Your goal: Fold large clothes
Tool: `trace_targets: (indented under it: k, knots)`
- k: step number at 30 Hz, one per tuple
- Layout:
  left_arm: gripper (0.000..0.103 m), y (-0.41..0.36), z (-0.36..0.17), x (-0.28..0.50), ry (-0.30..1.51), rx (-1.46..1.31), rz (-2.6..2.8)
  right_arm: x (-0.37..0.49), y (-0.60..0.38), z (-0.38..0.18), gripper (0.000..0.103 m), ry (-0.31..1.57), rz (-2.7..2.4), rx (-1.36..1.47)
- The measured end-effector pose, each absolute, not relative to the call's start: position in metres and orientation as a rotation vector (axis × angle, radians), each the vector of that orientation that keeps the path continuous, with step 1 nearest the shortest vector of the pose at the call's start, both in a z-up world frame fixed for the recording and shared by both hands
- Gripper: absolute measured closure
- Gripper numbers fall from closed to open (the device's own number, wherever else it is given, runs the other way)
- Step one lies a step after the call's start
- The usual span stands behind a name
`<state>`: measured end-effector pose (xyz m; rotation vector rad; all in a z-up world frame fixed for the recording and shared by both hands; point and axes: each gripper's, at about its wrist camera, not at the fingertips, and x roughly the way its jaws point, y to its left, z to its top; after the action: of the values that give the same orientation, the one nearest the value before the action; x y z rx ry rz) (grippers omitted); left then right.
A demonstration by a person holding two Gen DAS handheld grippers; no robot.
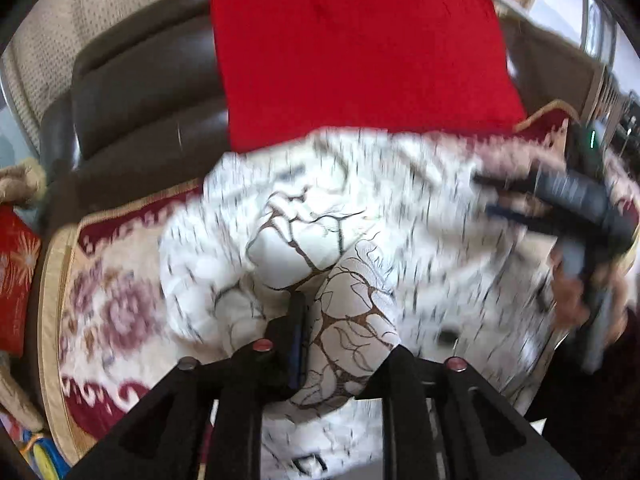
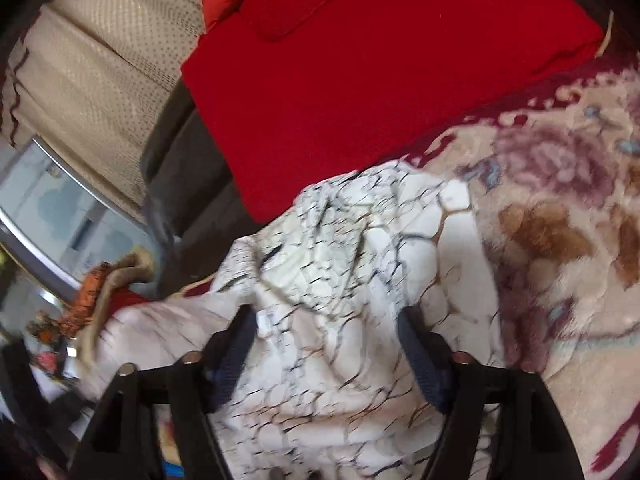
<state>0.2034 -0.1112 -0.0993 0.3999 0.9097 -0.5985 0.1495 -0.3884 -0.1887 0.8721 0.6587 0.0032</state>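
A white garment with a brown and black crackle print lies bunched on a floral cover. At the bottom of the left wrist view my left gripper is shut on a raised fold of it; the right finger is mostly hidden by the cloth. My right gripper is blurred at the right edge of that view, over the garment's far side, with a hand on its handle. In the right wrist view the right gripper stands open, and the garment lies loose under and between its wide-set fingers.
A flat red cloth lies just beyond the garment. The cream and maroon floral cover spreads over a dark brown leather seat. Beige dotted fabric hangs behind. A red patterned cushion sits at far left.
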Motion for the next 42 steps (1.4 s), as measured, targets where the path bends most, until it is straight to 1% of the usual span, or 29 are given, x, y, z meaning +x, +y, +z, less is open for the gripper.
trace_targets:
  k: [3,4,5,6,9,12,17,20,23,24,26,27,28,30,33,38,42]
  knots:
    - [0.071,-0.089,-0.125,0.201,1.004,0.310,-0.555,0.155,-0.382,-0.198,0.017,0.719,0.056,0.914]
    - [0.071,-0.080,-0.129,0.201,1.020,0.271,-0.560,0.157,-0.378,-0.202,0.017,0.734,0.073,0.924]
    - [0.068,-0.071,-0.131,0.197,1.032,0.231,-0.574,0.161,-0.373,-0.205,0.017,0.756,0.107,0.940]
    - [0.059,-0.059,-0.133,0.193,1.041,0.198,-0.594,0.165,-0.367,-0.207,0.017,0.776,0.143,0.953]
    - [0.043,-0.035,-0.134,0.177,1.029,0.168,-0.612,0.176,-0.347,-0.208,0.017,0.802,0.241,0.965]
    - [0.036,-0.011,-0.132,0.176,1.005,0.141,-0.592,0.196,-0.325,-0.209,0.017,0.825,0.299,0.973]
    - [0.034,0.024,-0.134,0.188,1.007,0.050,-0.512,0.244,-0.294,-0.223,0.016,0.892,0.290,0.972]
    - [0.034,0.038,-0.137,0.196,1.011,0.001,-0.480,0.263,-0.280,-0.240,0.015,0.947,0.260,1.035]
    - [0.034,0.047,-0.141,0.205,1.032,-0.025,-0.442,0.268,-0.265,-0.239,0.016,0.927,0.255,0.993]
    - [0.034,0.048,-0.143,0.207,1.034,-0.036,-0.436,0.269,-0.260,-0.236,0.022,0.923,0.266,0.955]
    - [0.034,0.049,-0.146,0.213,1.035,-0.055,-0.423,0.271,-0.248,-0.228,0.061,0.930,0.302,0.862]
    - [0.034,0.049,-0.148,0.217,1.037,-0.067,-0.414,0.272,-0.242,-0.225,0.083,0.935,0.308,0.811]
    - [0.034,0.048,-0.148,0.222,1.041,-0.083,-0.405,0.269,-0.239,-0.222,0.084,0.928,0.294,0.770]
    - [0.034,0.046,-0.146,0.233,1.043,-0.113,-0.388,0.258,-0.242,-0.214,0.089,0.886,0.276,0.718]
    - [0.034,0.038,-0.143,0.250,1.045,-0.152,-0.379,0.239,-0.261,-0.193,0.092,0.777,0.247,0.684]
    - [0.034,0.016,-0.141,0.278,1.053,-0.152,-0.350,0.208,-0.309,-0.163,0.092,0.607,0.100,0.665]
    - [0.034,-0.002,-0.142,0.288,1.046,-0.130,-0.338,0.184,-0.371,-0.154,0.092,0.511,-0.115,0.737]
